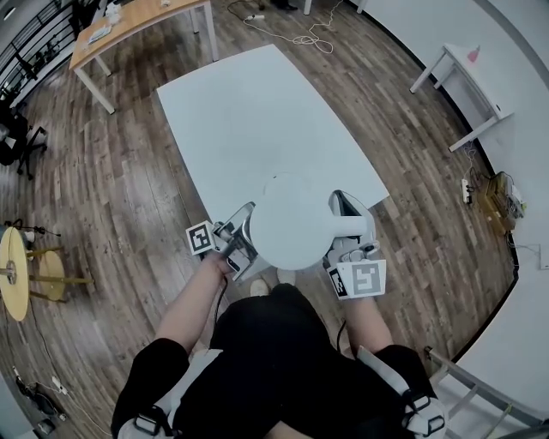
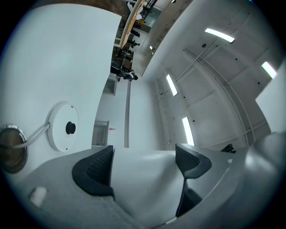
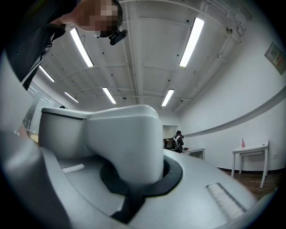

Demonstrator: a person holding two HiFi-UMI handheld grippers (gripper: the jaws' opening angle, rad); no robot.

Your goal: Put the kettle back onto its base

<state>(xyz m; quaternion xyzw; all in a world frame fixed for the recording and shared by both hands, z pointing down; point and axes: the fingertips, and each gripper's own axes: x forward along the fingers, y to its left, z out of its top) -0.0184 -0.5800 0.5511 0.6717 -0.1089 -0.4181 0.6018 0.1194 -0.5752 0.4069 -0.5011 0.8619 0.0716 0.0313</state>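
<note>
A white kettle [image 1: 292, 221] hangs over the front edge of the white table [image 1: 249, 111], held between both grippers. My left gripper [image 1: 244, 225] is shut on its left side; in the left gripper view the white body [image 2: 143, 179] fills the gap between the dark pads [image 2: 96, 170]. My right gripper [image 1: 343, 214] is shut on the kettle's handle [image 3: 125, 138], which sits wedged in the jaws. The round white base [image 2: 62, 126], with a black centre plug and a cord, lies on the table [image 2: 44, 67] just beyond the kettle. In the head view the kettle hides most of the base.
A wooden table [image 1: 129, 26] stands at the back left and a small white table [image 1: 467, 81] at the right. Yellow round stools [image 1: 17, 270] sit at the left. Cables [image 1: 300, 39] lie on the floor beyond the white table.
</note>
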